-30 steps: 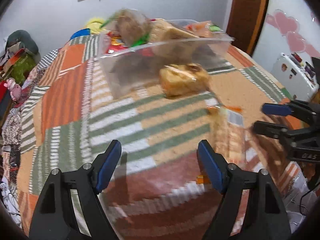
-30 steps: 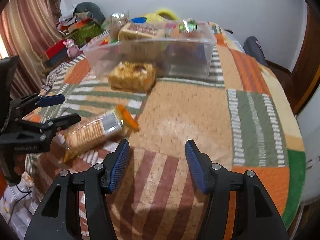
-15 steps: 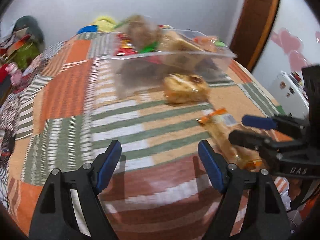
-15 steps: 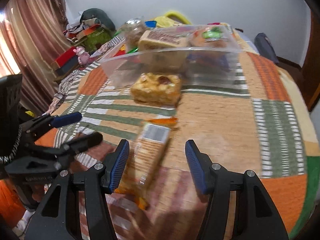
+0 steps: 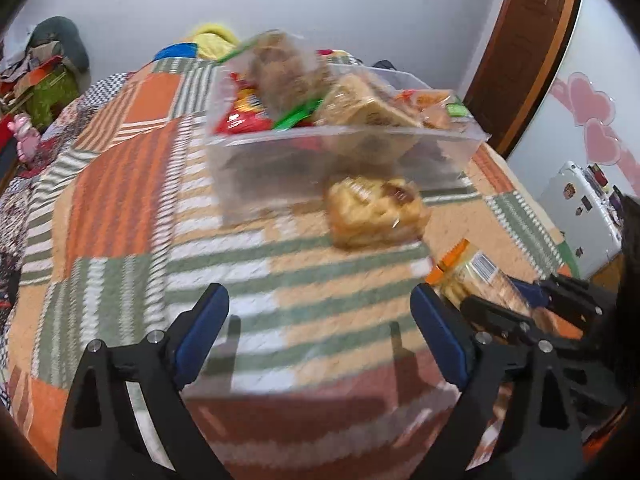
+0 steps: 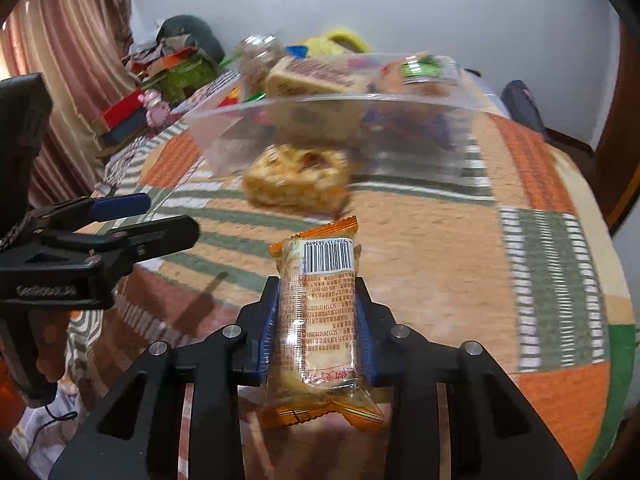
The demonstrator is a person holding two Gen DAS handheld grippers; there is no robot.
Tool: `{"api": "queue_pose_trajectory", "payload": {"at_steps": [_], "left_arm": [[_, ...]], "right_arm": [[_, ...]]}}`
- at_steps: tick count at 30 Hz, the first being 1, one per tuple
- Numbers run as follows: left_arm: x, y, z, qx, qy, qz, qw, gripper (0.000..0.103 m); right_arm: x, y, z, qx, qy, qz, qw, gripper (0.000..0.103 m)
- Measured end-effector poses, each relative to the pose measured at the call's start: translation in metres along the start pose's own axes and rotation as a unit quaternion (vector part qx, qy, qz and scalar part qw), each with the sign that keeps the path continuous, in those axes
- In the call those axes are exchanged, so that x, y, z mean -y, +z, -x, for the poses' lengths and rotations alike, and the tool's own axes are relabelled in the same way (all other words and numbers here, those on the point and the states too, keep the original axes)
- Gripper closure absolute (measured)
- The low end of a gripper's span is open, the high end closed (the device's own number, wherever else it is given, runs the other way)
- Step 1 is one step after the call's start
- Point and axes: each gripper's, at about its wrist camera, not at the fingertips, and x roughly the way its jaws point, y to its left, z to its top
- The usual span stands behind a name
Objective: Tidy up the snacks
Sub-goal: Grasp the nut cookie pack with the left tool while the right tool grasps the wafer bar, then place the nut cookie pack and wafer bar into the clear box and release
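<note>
My right gripper [image 6: 318, 300] is shut on a cracker packet [image 6: 320, 312] with orange ends and a barcode; it also shows in the left wrist view [image 5: 476, 276] at the right. A wrapped yellow pastry [image 6: 298, 180] lies on the patchwork cloth in front of a clear plastic bin [image 6: 400, 136] filled with several snacks. My left gripper [image 5: 320, 336] is open and empty over the cloth, nearer than the pastry [image 5: 376, 212] and the bin [image 5: 280, 168]. It shows at the left of the right wrist view [image 6: 160, 216].
The striped patchwork cloth [image 5: 120, 184] covers a round table. Clutter and boxes [image 6: 160, 76] stand beyond its far left edge. A wooden door [image 5: 524, 48] and a white appliance [image 5: 584, 216] are to the right.
My right gripper has closed on the cracker packet, which now lies lengthwise between its fingers. The left gripper stayed open and shifted slightly.
</note>
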Motion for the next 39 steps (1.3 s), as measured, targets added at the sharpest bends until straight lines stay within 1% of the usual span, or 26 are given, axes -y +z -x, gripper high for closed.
{"api": "queue_pose_trajectory", "payload": {"at_steps": [8,13,15,16,17,19,23,28,31,32,36,39], "left_arm": [[0.032,0.043,-0.054,-0.017,-0.004,0.001,0.9998,0.008],[0.044,0.053,-0.086,-0.047,0.005,-0.001,0.9989,0.008],[0.044,0.055,-0.088,-0.041,0.006,0.002,0.9991,0.009],[0.045,0.055,-0.087,-0.035,0.002,0.002,0.9994,0.013],[0.044,0.055,-0.085,-0.032,-0.006,0.000,0.9995,0.023],[0.041,0.055,-0.082,-0.032,-0.015,-0.001,0.9994,0.026],[0.035,0.049,-0.069,-0.026,-0.023,0.002,0.9994,0.027],[0.021,0.042,-0.037,-0.008,-0.036,0.016,0.9992,0.027],[0.006,0.048,-0.015,0.008,-0.038,0.030,0.9988,0.027],[0.008,0.057,-0.015,0.013,-0.038,0.033,0.9987,0.027],[-0.007,0.067,0.012,0.045,-0.020,0.044,0.9978,0.027],[-0.014,0.078,0.023,0.062,-0.013,0.049,0.9968,0.027]], "right_arm": [[0.037,0.002,0.018,0.022,-0.025,-0.037,0.999,0.072],[0.053,0.001,0.024,0.029,-0.027,-0.052,0.998,0.072],[0.056,0.003,0.024,0.031,-0.026,-0.055,0.998,0.072],[0.058,0.004,0.023,0.033,-0.026,-0.056,0.998,0.072],[0.059,0.005,0.023,0.033,-0.025,-0.057,0.998,0.072],[0.061,0.007,0.024,0.036,-0.023,-0.059,0.997,0.072],[0.059,0.014,0.027,0.049,-0.016,-0.061,0.997,0.072],[0.052,0.029,0.030,0.069,-0.010,-0.054,0.996,0.072],[0.048,0.041,0.035,0.085,-0.007,-0.048,0.995,0.072],[0.046,0.045,0.036,0.090,-0.006,-0.045,0.995,0.072],[0.041,0.063,0.039,0.110,-0.005,-0.039,0.993,0.072],[0.038,0.077,0.039,0.124,-0.006,-0.034,0.992,0.072]]}}
